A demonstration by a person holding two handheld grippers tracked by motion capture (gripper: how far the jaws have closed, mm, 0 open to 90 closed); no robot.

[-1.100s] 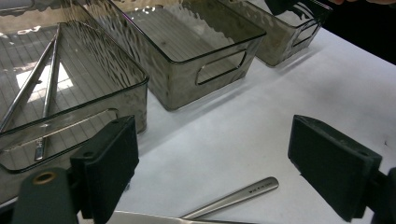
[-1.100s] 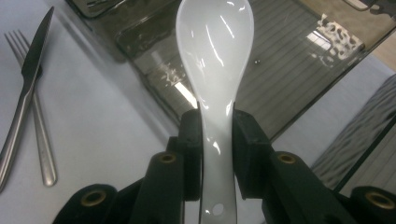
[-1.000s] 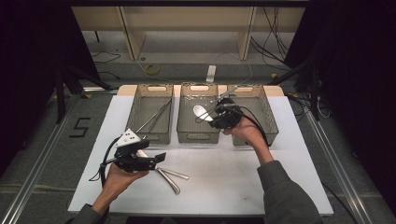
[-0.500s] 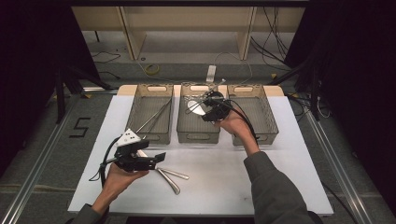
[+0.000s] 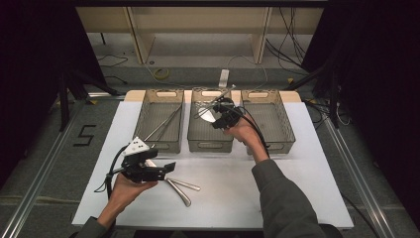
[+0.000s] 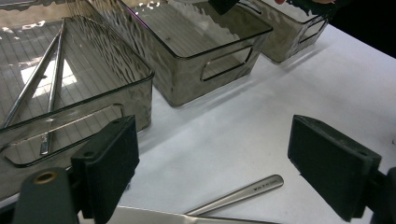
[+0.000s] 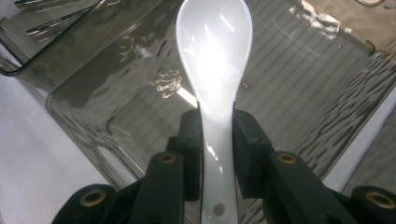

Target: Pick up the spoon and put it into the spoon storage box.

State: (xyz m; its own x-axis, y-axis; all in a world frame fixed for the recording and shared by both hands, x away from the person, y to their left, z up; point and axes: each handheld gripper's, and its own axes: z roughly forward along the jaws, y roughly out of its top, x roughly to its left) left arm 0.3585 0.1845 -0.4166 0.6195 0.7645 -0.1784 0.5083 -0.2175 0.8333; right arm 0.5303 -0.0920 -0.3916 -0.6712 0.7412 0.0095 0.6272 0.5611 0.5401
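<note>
Tabletop (image 5: 297, 198): white, carrying three smoky clear bins in a row along its far edge.
Left bin (image 5: 159, 124): at 11 o'clock from the tabletop's middle; two long thin metal rods (image 6: 44, 81) lie slanted on its ribbed floor.
Middle bin (image 5: 210, 144): at 12 o'clock; in the right gripper view its ribbed floor lies below the spoon.
Right bin (image 5: 270, 124): at 1 o'clock, just beside the middle bin.
Right tongs (image 7: 217, 135): closed tight on the handle of a white spoon (image 7: 215, 56), held above the middle bin with the bowl pointing away from the hand.
Left tongs (image 6: 212, 168): spread wide with nothing between them, held low over the tabletop at 8 o'clock, aimed toward the bins.
Loose cutlery (image 5: 181, 188): two metal pieces lie on the tabletop at 7 o'clock, just beside the left tongs; one handle end (image 6: 243, 193) lies between the wide pads in the left gripper view.
</note>
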